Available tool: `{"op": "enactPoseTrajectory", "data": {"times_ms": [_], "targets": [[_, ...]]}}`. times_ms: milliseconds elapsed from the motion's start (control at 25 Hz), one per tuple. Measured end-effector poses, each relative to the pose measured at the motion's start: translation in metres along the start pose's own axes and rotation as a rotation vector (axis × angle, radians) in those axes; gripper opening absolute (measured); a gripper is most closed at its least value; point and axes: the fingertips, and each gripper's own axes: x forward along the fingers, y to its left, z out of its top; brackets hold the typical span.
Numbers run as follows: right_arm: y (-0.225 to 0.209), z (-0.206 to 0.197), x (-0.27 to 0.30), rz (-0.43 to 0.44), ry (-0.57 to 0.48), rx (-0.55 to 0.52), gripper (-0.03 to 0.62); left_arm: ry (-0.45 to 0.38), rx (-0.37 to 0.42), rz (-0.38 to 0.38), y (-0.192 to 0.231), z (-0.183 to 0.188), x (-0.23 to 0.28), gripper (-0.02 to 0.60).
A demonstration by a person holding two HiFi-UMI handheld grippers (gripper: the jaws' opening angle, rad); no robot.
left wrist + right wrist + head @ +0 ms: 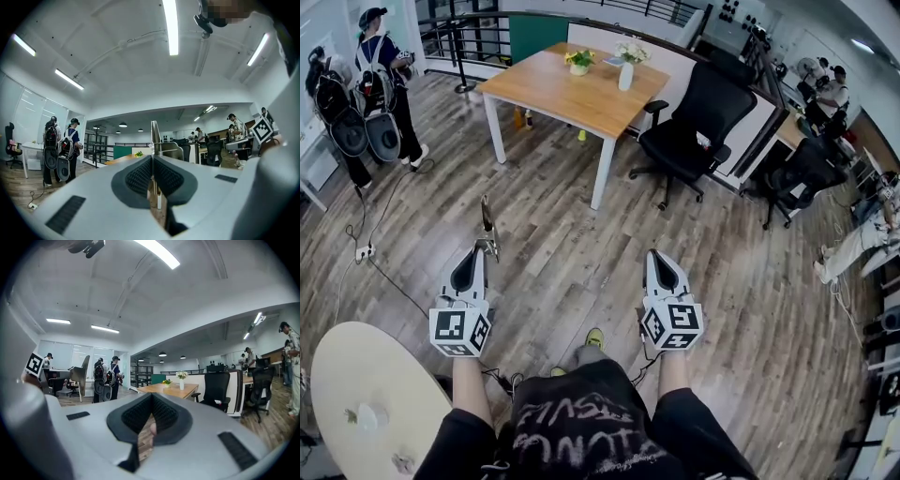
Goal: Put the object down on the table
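Left gripper (477,255) jaws clamped on thin metal object (487,223); long axis runs out beyond jaw tips; right gripper (657,257) jaws closed, empty; wooden worktop (567,101) well ahead of both.

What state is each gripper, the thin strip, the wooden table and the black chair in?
left gripper: shut on thin metal strip
right gripper: shut, empty
thin metal strip: gripped, not yet on a table
wooden table: carries white vase and plant pot
black chair: unoccupied
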Motion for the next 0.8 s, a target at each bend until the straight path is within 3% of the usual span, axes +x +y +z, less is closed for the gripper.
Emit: {"op": "enactPoseTrajectory", "data": {"times_ms": [360,800], "targets": [[-0.013,-0.007,0.042,-0.007,0.011,0.016,0.005,0.017,0.012,-0.017,0.006,-0.005,0.041,0.018],[-0.045,-0.010,0.161,0.020,0.005,0.047,0.005,0.028,0.030,-0.007,0.033,-0.012,0.152,0.018]]}}
